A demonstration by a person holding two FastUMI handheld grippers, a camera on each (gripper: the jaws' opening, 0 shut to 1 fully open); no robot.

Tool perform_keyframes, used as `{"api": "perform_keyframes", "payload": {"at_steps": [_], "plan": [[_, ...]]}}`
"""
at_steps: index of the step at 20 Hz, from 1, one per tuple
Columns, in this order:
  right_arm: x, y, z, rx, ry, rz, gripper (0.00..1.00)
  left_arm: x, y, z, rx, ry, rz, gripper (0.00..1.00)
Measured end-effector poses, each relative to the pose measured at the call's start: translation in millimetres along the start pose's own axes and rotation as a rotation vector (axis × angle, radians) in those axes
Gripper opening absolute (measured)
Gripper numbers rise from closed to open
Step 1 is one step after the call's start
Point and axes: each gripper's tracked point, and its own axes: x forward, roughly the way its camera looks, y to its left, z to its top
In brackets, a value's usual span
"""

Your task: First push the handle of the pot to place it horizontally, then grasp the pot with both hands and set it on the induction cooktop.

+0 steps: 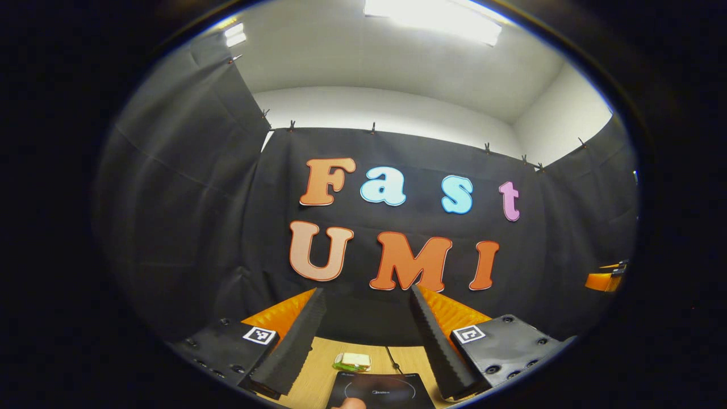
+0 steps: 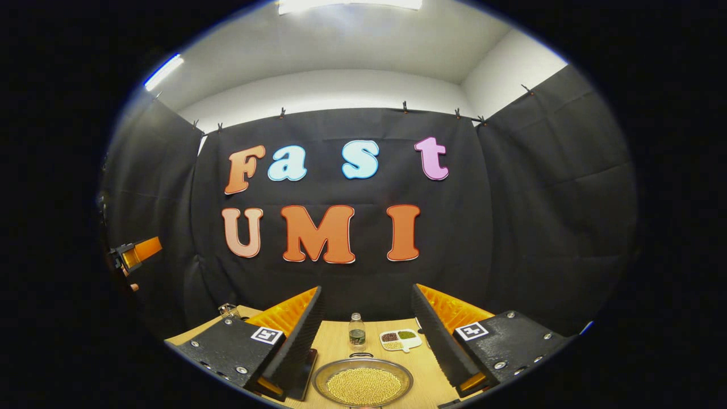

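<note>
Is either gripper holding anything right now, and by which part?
Nothing is held: the left gripper and the right gripper both have open, empty jaws.

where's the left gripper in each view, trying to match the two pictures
Left gripper view: the left gripper is the camera's own, its open tongs at the bottom centre.
Right gripper view: the left gripper sits small at the far left edge, about mid-height.
Shared landmark: the wooden table along the bottom of both views.
</note>
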Motion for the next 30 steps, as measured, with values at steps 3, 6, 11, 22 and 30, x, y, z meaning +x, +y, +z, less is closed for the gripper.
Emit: {"api": "perform_keyframes", "payload": {"at_steps": [3, 6, 11, 22, 30], "plan": [[1, 3, 2, 0.007, -0.009, 0.008, 0.95, -1, 0, -5, 0.001, 0.023, -0.005, 0.96], [0, 0, 7, 0.054, -0.023, 0.009, 0.94, 0, 0, -10, 0.006, 0.051, -0.006, 0.97], [0, -8, 3, 0.087, -0.009, 0.001, 0.93, 1, -2, -18, -0.003, 0.089, -0.011, 0.97], [-4, -4, -13, 0.070, 0.009, 0.054, 0.48, 6, 0, -33, -0.020, 0.144, 0.000, 0.98], [-5, 0, -42, 0.018, 0.039, 0.048, 0.00, 0, 0, -25, -0.010, 0.125, -0.003, 0.98]]}}
